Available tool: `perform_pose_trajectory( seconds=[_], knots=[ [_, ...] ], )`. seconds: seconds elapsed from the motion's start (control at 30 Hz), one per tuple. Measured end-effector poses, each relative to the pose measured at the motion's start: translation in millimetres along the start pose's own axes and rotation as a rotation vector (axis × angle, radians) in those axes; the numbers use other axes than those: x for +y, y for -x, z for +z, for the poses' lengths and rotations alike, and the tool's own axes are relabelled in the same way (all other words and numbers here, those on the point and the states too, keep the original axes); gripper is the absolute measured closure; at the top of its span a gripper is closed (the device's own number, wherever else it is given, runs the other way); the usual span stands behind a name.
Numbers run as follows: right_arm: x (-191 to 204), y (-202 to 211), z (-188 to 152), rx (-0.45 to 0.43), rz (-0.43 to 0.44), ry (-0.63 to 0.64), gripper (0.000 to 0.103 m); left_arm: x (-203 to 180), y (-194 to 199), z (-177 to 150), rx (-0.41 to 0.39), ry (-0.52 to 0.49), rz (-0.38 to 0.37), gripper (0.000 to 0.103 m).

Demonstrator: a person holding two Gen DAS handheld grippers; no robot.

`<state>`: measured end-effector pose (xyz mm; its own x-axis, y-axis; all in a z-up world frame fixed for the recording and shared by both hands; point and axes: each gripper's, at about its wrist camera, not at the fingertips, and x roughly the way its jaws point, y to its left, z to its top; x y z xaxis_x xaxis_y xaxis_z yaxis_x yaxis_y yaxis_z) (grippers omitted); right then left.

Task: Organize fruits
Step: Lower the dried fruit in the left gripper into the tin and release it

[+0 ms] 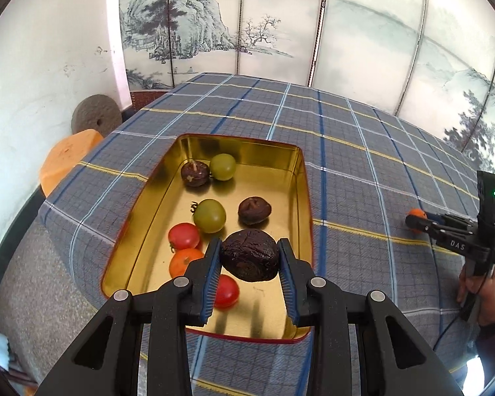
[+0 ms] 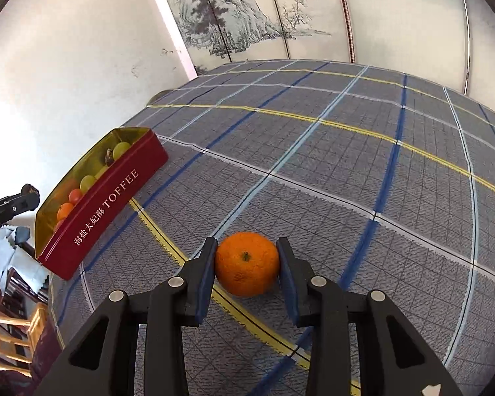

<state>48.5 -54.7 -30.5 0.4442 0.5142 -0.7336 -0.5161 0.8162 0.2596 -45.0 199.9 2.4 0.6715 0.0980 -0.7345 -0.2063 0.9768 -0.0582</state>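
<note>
My left gripper [image 1: 250, 259] is shut on a dark wrinkled passion fruit [image 1: 250, 254] and holds it over the near end of a gold-lined red tin [image 1: 305, 178]. In the tin lie two green fruits [image 1: 210, 215], two more dark fruits [image 1: 254, 210], and several red and orange tomatoes [image 1: 183, 236]. My right gripper [image 2: 246, 264] has its pads against both sides of an orange mandarin [image 2: 246, 263] that rests on the plaid tablecloth. The tin also shows in the right wrist view [image 2: 102, 198], to the left. The right gripper shows in the left wrist view [image 1: 422, 222] at far right.
A blue-grey plaid cloth [image 1: 346, 151] covers the table. A painted folding screen [image 1: 280, 26] stands behind it. An orange stool [image 1: 66, 161] and a grey stone disc [image 1: 95, 118] stand off the table's left edge. Wooden furniture [image 2: 19, 330] sits low left in the right wrist view.
</note>
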Motion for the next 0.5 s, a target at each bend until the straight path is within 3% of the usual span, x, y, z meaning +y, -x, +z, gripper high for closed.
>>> perform_pose_trajectory(
  seconds=[0.3, 0.5],
  knots=[
    [2, -6, 0, 0.025, -0.02, 0.0, 0.069, 8, -20, 14, -0.011, -0.064, 0.032, 0.068],
    [2, -8, 0, 0.032, -0.029, -0.002, 0.069, 18, -46, 37, -0.008, -0.038, 0.05, 0.068]
  ],
)
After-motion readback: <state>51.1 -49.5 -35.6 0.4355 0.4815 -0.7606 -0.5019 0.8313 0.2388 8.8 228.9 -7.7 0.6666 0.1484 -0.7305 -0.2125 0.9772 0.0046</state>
